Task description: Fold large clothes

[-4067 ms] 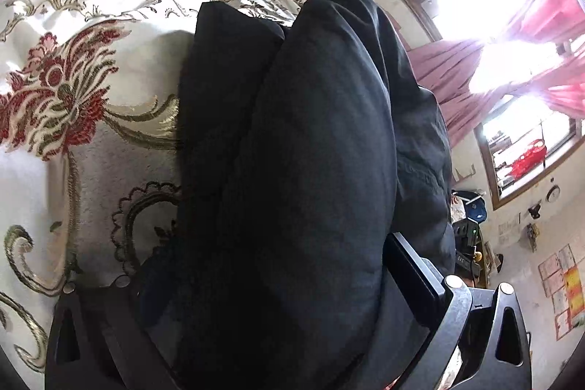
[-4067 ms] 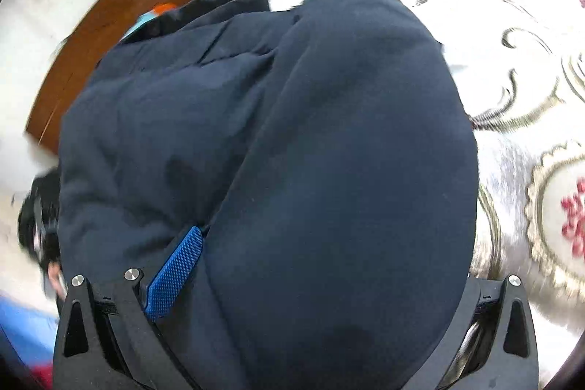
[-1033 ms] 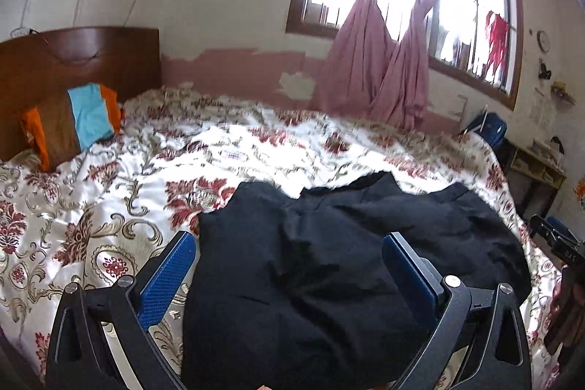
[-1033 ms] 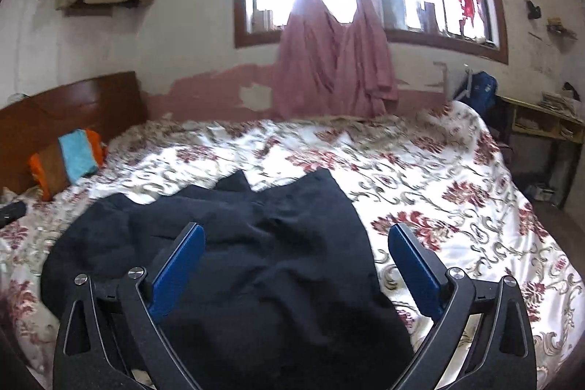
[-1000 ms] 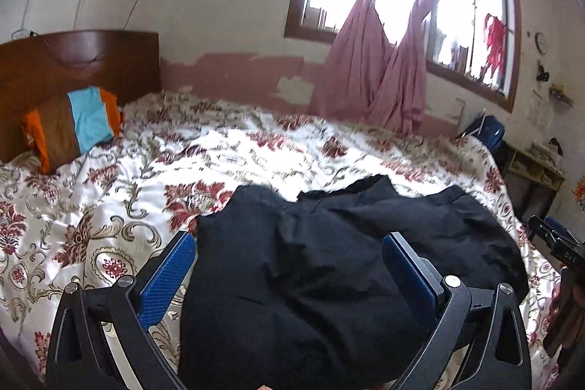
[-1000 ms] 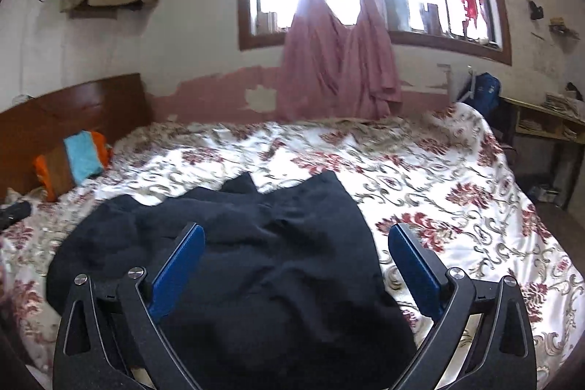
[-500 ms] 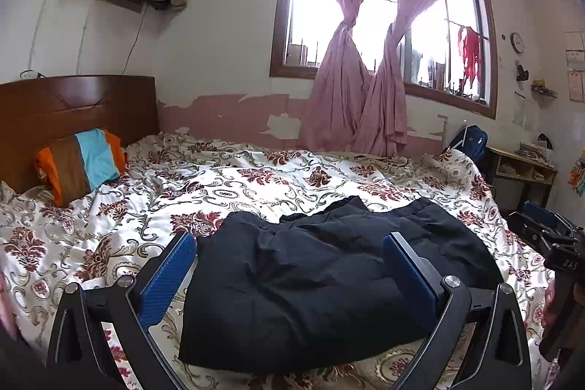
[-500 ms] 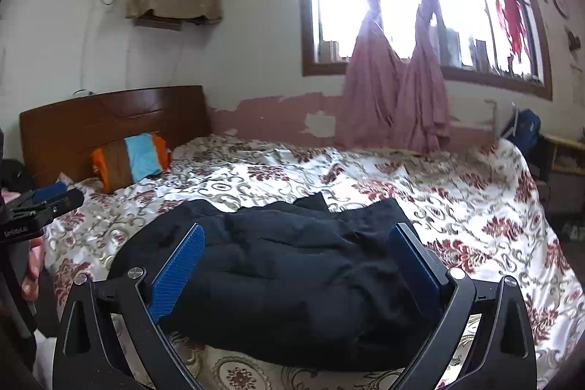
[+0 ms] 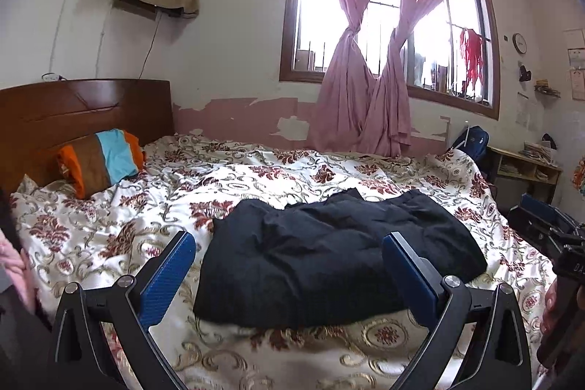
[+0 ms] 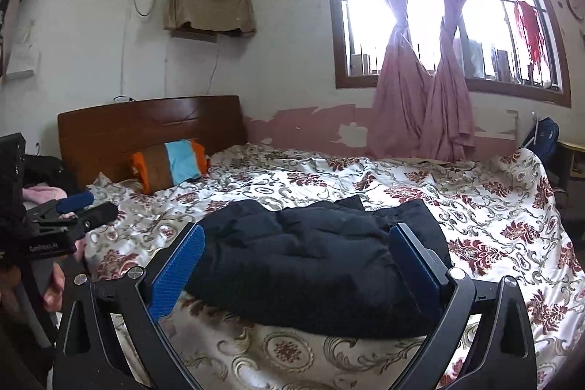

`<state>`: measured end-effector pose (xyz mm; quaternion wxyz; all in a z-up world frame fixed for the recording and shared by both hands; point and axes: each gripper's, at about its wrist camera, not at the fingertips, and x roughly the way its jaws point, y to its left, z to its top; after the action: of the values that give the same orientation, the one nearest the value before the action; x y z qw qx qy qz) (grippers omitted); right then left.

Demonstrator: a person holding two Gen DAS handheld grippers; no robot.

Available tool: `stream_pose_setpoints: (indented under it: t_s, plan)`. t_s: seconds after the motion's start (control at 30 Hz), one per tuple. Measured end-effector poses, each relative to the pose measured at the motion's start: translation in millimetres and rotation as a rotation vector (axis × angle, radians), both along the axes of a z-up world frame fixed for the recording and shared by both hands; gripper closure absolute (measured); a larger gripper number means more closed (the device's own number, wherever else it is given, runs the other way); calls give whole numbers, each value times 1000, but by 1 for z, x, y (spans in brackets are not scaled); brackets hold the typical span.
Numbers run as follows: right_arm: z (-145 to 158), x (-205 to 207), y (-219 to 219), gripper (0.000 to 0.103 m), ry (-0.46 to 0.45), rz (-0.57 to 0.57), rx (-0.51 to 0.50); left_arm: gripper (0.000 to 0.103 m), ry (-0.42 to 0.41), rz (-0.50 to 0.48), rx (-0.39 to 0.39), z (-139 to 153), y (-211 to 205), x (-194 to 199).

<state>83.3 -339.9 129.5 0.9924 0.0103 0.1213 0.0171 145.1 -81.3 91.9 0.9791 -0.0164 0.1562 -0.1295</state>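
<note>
Left wrist view: the left gripper [image 9: 285, 265] is held back from the near edge of the bed [image 9: 109, 236], jaws wide apart and empty. The dark garment [image 9: 329, 254] lies in a compact bundle near that edge, probably set there within easy reach. Patterned cover lies bare to its left, right and far side — room to move.

Right wrist view: the right gripper [image 10: 296, 265] is likewise spread and holds nothing, framing the garment [image 10: 321, 262]. The left gripper [image 10: 73, 207] shows at far left, off the bed. A striped pillow [image 10: 172, 167] sits well apart, by the headboard [image 10: 146, 123]. The fold looks finished.
</note>
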Motion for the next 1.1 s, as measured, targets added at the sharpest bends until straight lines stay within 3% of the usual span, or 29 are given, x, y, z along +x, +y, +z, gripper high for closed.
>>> stream_pose_setpoints:
  t_s: [0.33, 0.57, 0.9, 1.1]
  plan:
    - [-13, -44, 9, 4, -22, 13, -1, 0, 32, 36, -38, -20, 8, -50]
    - [-30, -65, 12, 4, -2, -8, 8, 0, 28, 51, -18, -26, 5, -75]
    - [-46, -89, 29, 4, 11, -20, -81, 0, 75, 82, -20, -48, 11, -91]
    - [-49, -89, 30, 4, 18, -6, -60, 0, 81, 101, -13, -54, 12, -95]
